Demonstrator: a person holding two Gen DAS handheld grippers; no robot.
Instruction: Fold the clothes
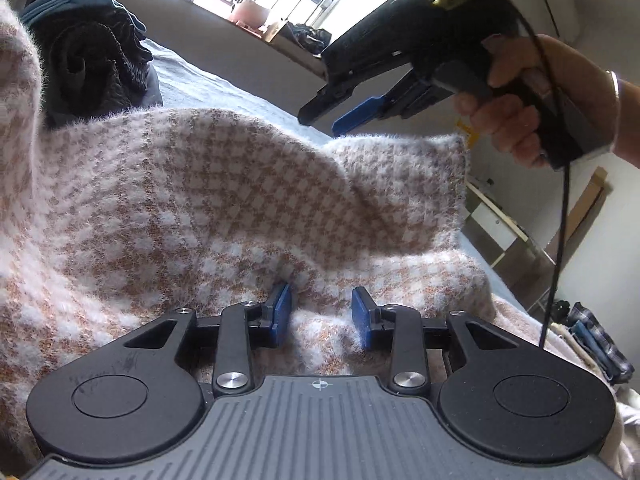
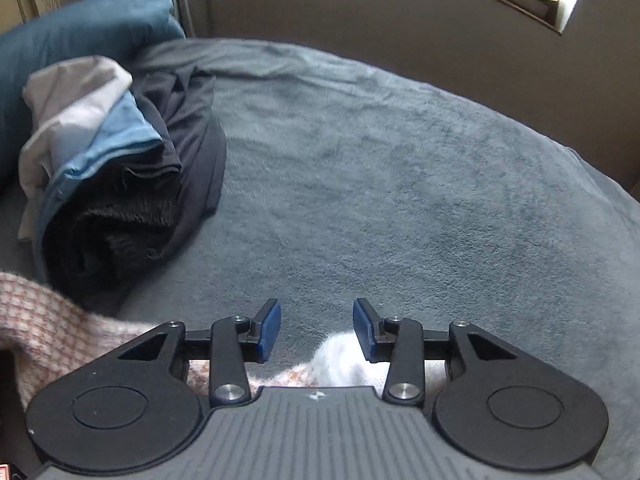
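A fuzzy pink-and-white houndstooth garment point(image 1: 208, 200) lies in loose folds on the grey bed cover, filling the left wrist view. My left gripper point(image 1: 320, 312) is open, its blue pads resting on the fabric with a ridge of cloth between them but not pinched. My right gripper point(image 1: 322, 118) hovers open just above the garment's far edge, held by a hand. In the right wrist view my right gripper point(image 2: 316, 330) is open and empty over the grey cover point(image 2: 400, 184), with the garment's edge point(image 2: 52, 320) at lower left and under the fingers.
A pile of folded dark, blue and white clothes point(image 2: 120, 176) sits at the left on the bed, also in the left wrist view point(image 1: 92, 60). A teal pillow point(image 2: 80, 24) lies behind it. A wall and window sill point(image 1: 256, 20) are beyond the bed.
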